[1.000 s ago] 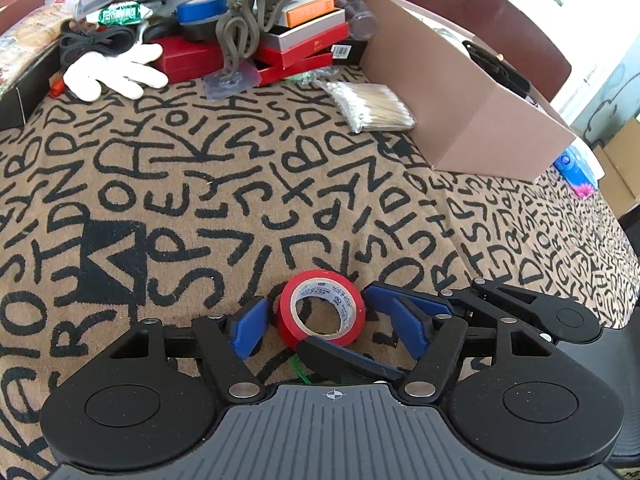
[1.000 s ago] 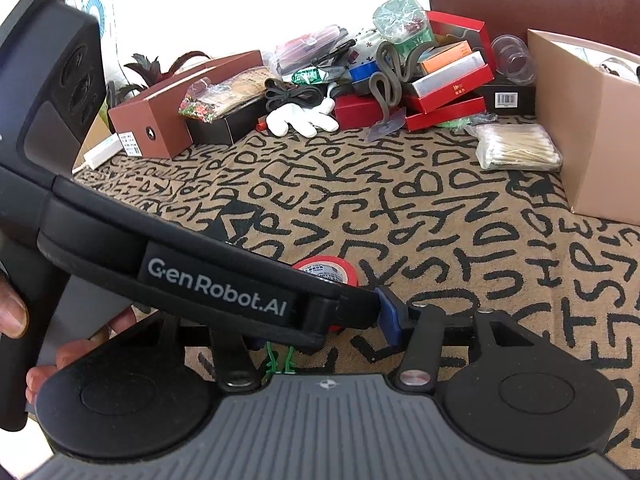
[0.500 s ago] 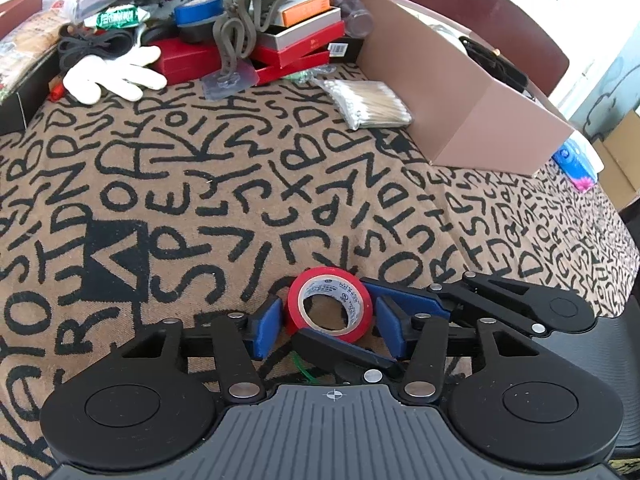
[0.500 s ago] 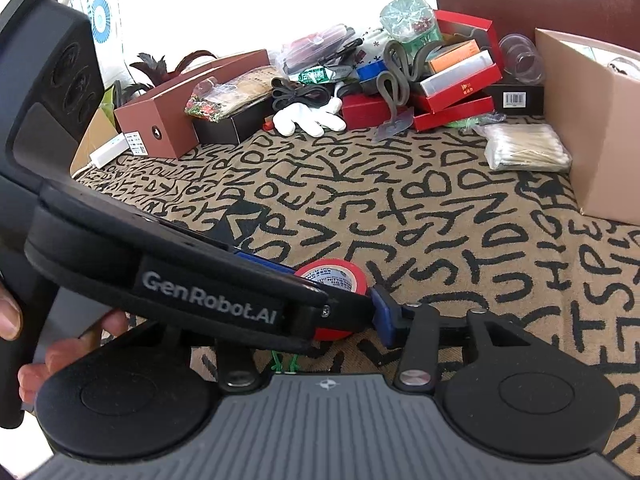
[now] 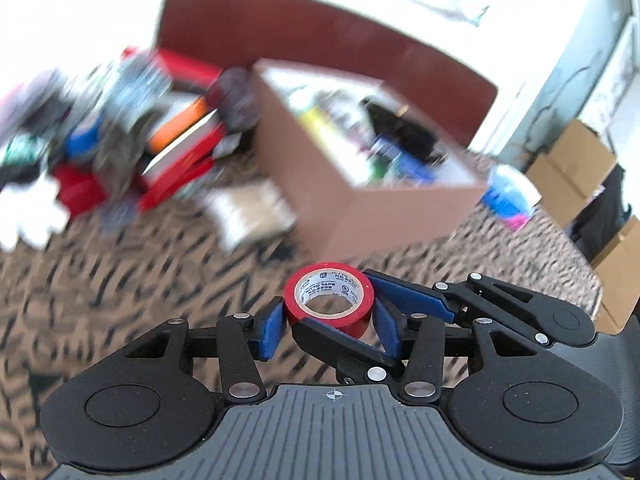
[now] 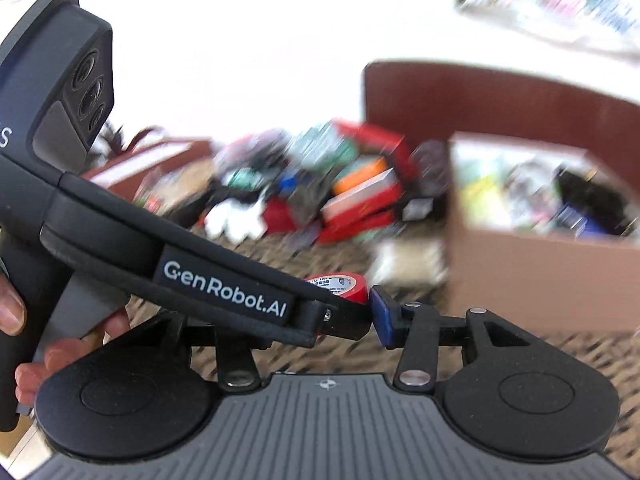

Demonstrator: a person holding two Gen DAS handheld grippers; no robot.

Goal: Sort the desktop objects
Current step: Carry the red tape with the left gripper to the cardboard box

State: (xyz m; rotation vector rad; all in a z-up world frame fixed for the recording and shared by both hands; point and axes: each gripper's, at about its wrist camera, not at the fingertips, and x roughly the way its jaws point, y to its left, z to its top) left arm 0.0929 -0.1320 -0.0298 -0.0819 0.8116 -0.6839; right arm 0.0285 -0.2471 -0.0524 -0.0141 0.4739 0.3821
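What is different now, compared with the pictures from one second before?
Both grippers closed in on the red tape roll and lifted it off the patterned cloth, toward the cardboard box. The left gripper is still closing on it; the right gripper pinches it too. The clutter pile and box stayed where they were.

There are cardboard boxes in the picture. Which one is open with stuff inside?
The big brown cardboard box on the patterned table, just behind the red tape roll. The boxes on the floor look shut.

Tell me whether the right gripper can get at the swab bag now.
Probably not: the right gripper is shut on the red tape roll, though the swab bag lies uncovered ahead.
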